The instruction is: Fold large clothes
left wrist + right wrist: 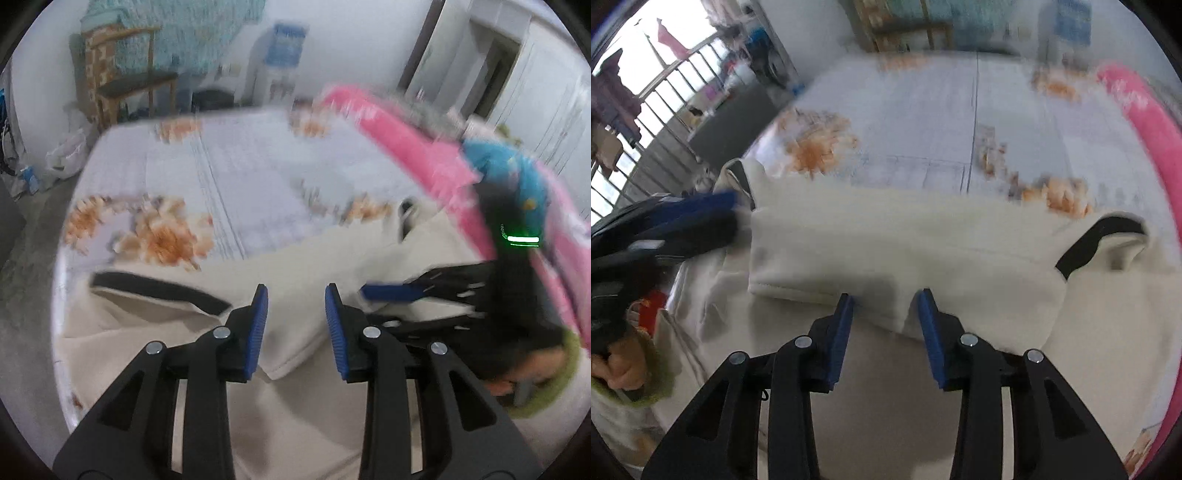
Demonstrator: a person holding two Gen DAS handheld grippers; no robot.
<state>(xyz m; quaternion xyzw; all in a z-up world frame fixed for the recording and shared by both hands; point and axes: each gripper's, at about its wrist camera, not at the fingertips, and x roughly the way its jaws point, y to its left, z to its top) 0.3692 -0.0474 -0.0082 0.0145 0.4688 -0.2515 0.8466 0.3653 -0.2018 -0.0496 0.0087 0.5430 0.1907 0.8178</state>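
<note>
My bed (240, 166), under a flowered sheet, fills a blurred room. The cream garment (886, 240) lies folded at its near edge; my left tool (295, 325) and right tool (886, 328) hang part-open above it, gripping nothing.

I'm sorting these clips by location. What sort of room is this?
Most likely a bedroom in a home. A cream garment lies on a bed with a floral sheet, a pink blanket runs along its side, and a wooden chair stands beyond.
</note>
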